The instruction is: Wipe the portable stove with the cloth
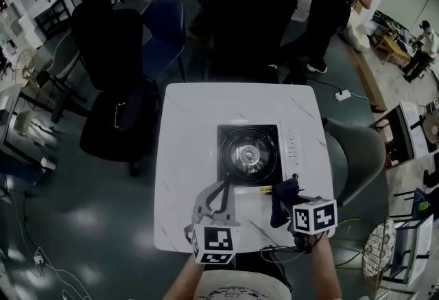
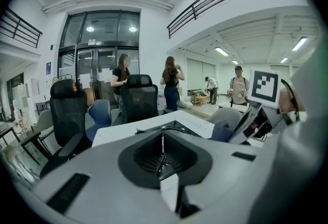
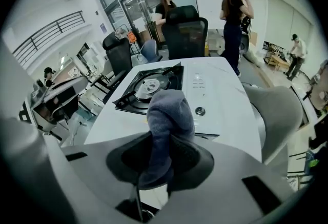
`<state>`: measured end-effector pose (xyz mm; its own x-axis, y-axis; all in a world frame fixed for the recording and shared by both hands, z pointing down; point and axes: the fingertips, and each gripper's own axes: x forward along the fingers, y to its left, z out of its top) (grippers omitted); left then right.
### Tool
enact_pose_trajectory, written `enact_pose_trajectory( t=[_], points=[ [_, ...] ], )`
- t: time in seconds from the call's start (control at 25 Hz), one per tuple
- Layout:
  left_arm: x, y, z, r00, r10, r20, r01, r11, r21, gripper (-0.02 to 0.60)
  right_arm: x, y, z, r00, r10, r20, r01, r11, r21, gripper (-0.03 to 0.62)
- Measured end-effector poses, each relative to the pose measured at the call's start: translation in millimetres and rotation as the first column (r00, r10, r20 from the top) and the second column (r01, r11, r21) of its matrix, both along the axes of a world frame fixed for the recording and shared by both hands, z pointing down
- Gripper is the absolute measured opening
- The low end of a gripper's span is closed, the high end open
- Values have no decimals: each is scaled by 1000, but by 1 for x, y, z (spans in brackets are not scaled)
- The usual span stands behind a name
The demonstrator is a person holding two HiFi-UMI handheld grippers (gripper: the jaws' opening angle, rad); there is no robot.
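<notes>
The portable stove (image 1: 250, 152), black burner at left and white control panel at right, sits mid-table on the white table (image 1: 185, 154). My right gripper (image 1: 288, 190) hovers just in front of the stove's near right corner, shut on a dark blue cloth (image 1: 282, 202). In the right gripper view the cloth (image 3: 167, 118) sticks up out of the right gripper (image 3: 163, 154), with the stove (image 3: 154, 86) beyond it. My left gripper (image 1: 223, 187) is at the stove's near left corner, shut and holding nothing. The left gripper view shows the left gripper (image 2: 163, 152) with jaws together, the stove (image 2: 177, 126) ahead.
Black office chairs (image 1: 113, 72) and a blue chair (image 1: 164, 27) stand beyond the table's far and left sides. A grey chair (image 1: 360, 154) is close on the right. People stand further back (image 1: 336, 3). A power strip (image 1: 343, 95) lies on the floor.
</notes>
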<state>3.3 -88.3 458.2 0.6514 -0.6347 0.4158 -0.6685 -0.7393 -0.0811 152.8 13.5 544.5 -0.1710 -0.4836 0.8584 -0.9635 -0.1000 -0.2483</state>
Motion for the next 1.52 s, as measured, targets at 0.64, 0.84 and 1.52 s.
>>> enact_pose_trajectory(
  t=[0.64, 0.84, 1.52],
  points=[
    [-35, -4, 10, 1000, -25, 6, 25, 1000, -18, 21, -46, -10, 51, 993, -78, -89, 70, 994, -85, 101],
    [-42, -6, 13, 1000, -28, 10, 28, 999, -26, 21, -53, -12, 60, 985, -105, -137, 91, 990, -106, 101],
    [-77, -20, 26, 996, -85, 18, 86, 995, -42, 20, -100, -28, 92, 981, -172, -84, 155, 971, -180, 101]
  ],
)
